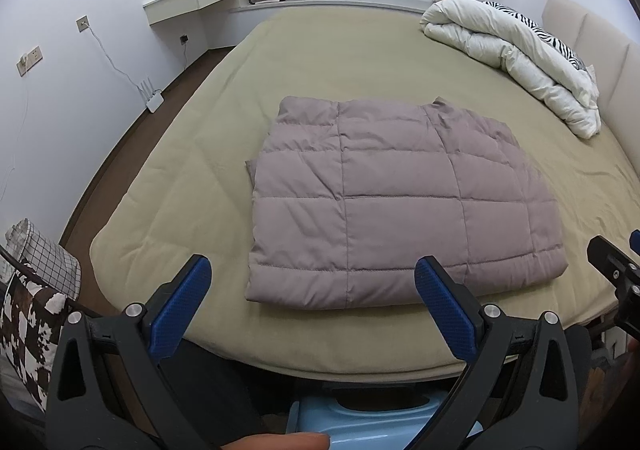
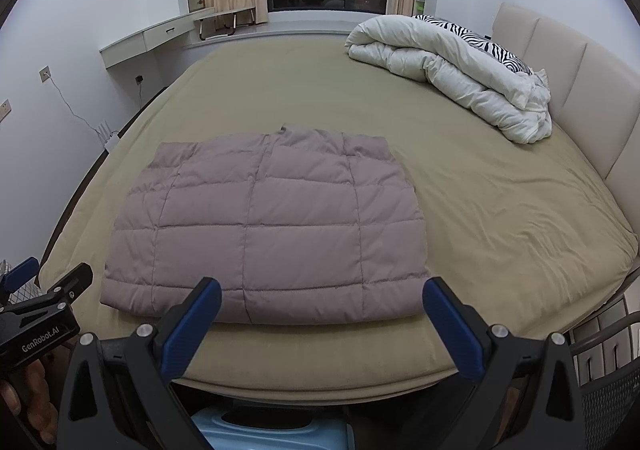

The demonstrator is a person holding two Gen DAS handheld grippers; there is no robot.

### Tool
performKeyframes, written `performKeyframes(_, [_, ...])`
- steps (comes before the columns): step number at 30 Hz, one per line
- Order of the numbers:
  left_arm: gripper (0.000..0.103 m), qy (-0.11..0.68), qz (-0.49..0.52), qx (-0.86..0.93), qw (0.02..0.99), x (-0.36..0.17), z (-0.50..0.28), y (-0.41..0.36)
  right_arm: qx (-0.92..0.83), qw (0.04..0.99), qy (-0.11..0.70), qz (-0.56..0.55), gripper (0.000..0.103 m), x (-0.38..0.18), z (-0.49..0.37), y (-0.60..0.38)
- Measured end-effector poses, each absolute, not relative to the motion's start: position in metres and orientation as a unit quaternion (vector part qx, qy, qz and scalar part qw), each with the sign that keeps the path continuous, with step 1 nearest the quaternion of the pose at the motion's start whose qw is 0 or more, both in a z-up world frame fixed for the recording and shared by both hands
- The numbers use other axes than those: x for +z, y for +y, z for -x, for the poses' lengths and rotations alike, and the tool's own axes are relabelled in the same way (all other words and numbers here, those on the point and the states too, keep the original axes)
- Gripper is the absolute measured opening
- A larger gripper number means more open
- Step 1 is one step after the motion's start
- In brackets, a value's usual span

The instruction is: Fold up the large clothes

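Wire basket point(image 2: 612, 382) only right-view.

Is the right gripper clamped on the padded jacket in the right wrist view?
No: the right gripper is open, its blue fingers spread apart above the near hem of the padded jacket, gripping nothing.

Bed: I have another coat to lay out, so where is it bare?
Bare sheet lies between the folded jacket and the window-side edge, and right of it toward the headboard. The rolled duvet crowds the far right corner.
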State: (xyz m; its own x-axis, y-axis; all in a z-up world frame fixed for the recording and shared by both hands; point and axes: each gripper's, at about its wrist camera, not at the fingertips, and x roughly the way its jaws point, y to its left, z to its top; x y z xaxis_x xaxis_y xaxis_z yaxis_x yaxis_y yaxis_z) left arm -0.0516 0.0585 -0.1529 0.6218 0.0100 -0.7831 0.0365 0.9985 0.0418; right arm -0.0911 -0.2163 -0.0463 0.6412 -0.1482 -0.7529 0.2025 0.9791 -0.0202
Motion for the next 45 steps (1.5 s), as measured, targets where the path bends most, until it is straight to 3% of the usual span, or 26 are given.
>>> performKeyframes(45, [0.103, 0.441, -0.034, -0.012, 0.897, -0.1602, 0.0484, 0.058, -0.098, 0.902, 0.418, -0.031, 0.103, -0.0526, 0.096, -0.2169])
